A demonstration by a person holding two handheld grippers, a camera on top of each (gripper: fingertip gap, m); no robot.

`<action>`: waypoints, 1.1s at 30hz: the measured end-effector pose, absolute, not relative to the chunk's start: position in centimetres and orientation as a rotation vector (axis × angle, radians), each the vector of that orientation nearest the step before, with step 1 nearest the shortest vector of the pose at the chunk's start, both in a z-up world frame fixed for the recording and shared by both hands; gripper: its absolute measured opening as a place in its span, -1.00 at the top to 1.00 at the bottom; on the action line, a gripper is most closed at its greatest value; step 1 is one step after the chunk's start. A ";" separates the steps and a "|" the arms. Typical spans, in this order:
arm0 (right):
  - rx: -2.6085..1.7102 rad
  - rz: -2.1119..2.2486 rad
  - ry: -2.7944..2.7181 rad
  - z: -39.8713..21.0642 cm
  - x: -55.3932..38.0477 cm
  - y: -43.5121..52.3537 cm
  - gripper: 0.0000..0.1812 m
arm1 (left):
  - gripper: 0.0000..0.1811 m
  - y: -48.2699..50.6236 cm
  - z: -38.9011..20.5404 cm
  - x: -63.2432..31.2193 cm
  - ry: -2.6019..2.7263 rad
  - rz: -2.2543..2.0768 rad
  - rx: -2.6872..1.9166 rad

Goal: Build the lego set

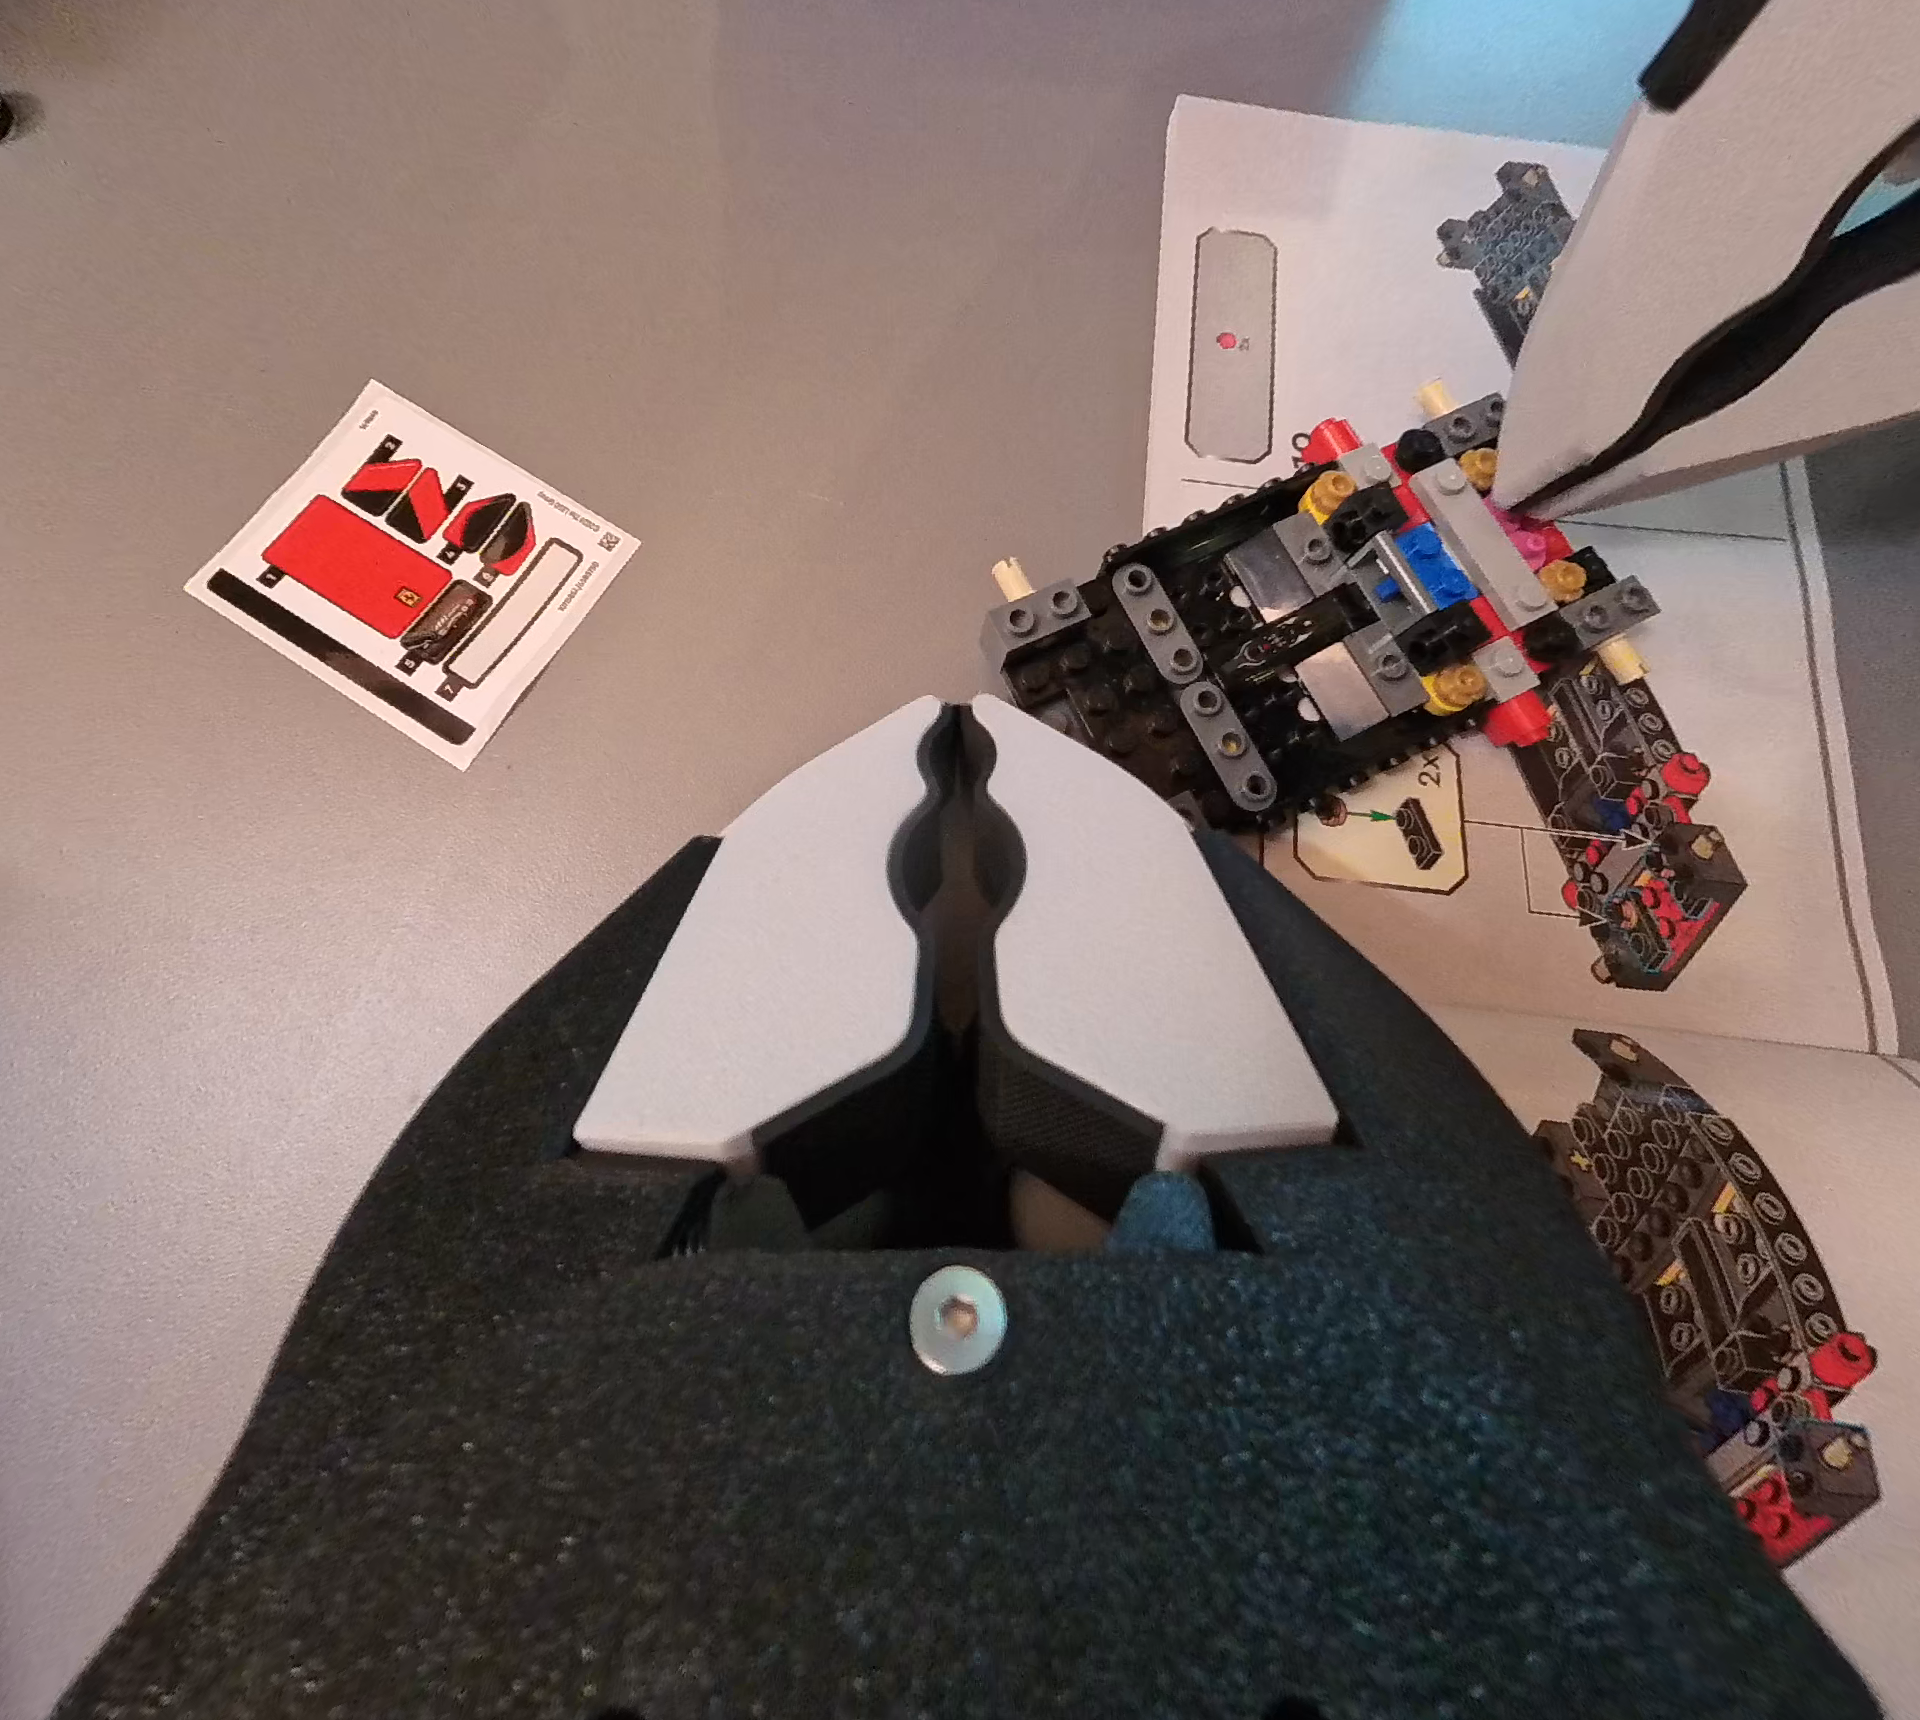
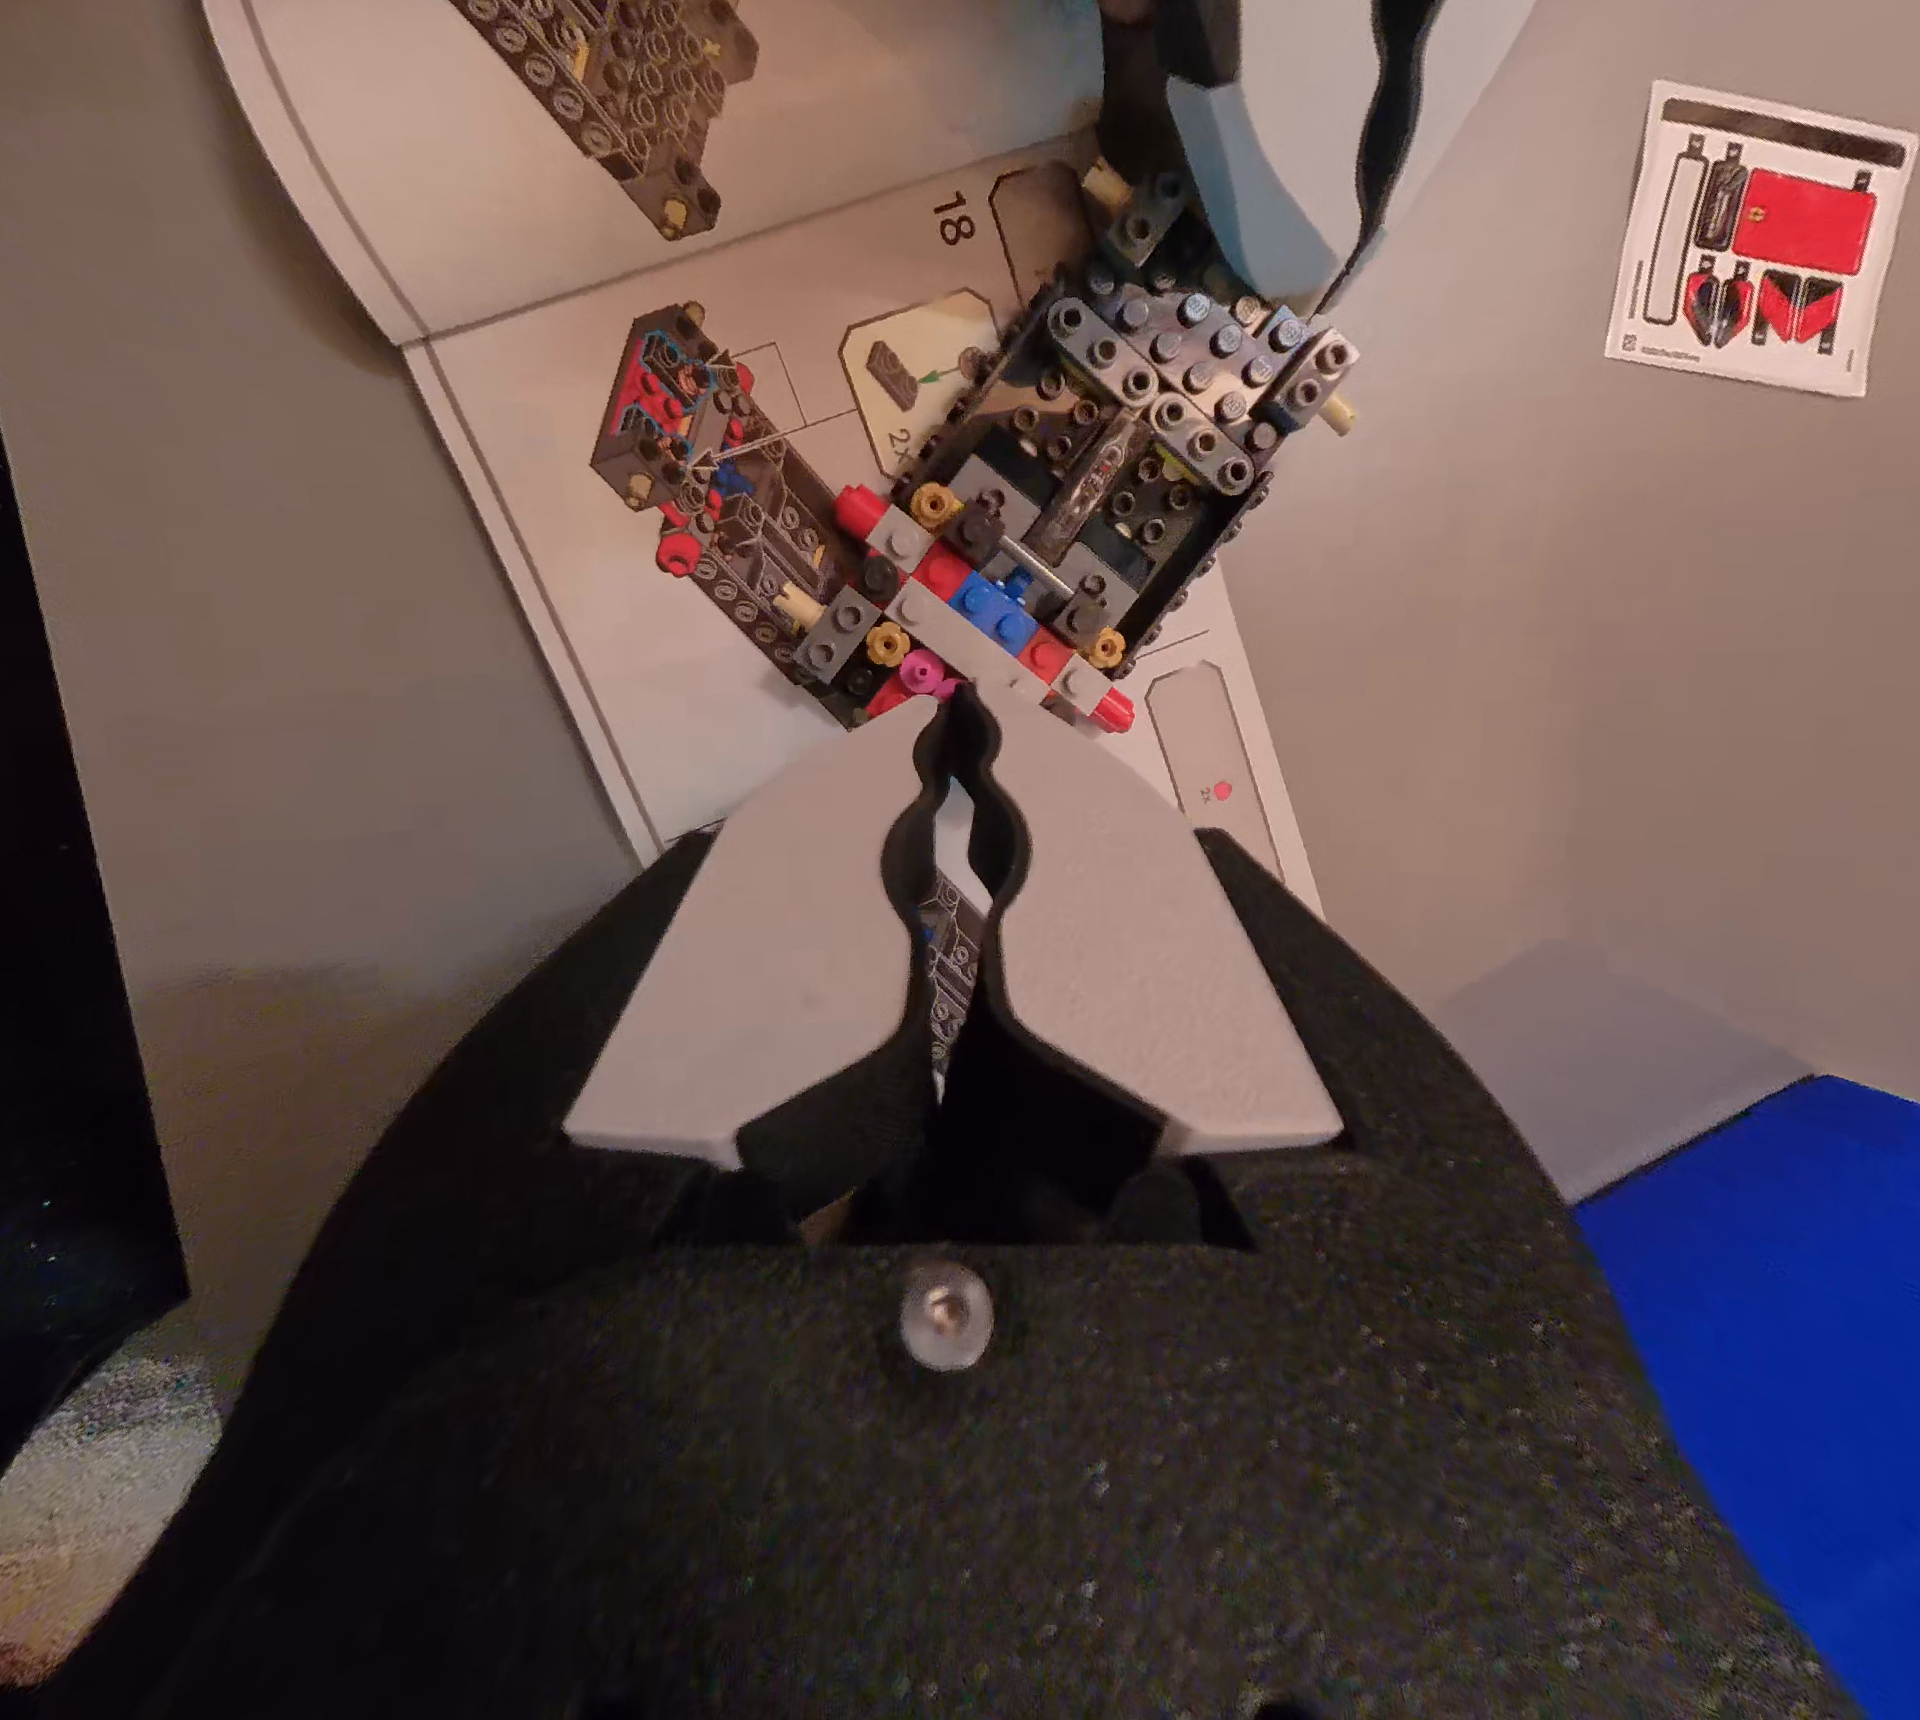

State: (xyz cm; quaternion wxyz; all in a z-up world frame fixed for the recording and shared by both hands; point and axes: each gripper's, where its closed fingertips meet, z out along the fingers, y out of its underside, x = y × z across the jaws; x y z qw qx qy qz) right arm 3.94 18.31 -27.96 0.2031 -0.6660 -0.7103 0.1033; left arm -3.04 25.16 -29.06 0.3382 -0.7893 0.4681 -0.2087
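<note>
My right gripper (image 2: 958, 702), closed, tip touching the lego chassis (image 2: 1081, 486) at twelve o'clock on the instruction booklet (image 2: 520, 631); chassis runs toward one o'clock. Left gripper (image 1: 958, 714), closed, empty, flanks it.

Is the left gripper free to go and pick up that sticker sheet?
Probably yes: the left gripper is shut and seems empty, and only bare table lies between it and the sticker sheet.
</note>
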 end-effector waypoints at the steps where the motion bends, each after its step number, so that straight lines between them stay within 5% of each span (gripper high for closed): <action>1: -1.856 0.273 -1.988 -28.0 3.9 18.3 1.00 | 1.00 25.2 -29.1 -3.0 1.220 -0.541 -2.055; 33: -1.884 0.329 -1.920 -28.0 3.9 18.1 1.00 | 1.00 25.3 -29.0 -3.0 1.210 -0.539 -2.056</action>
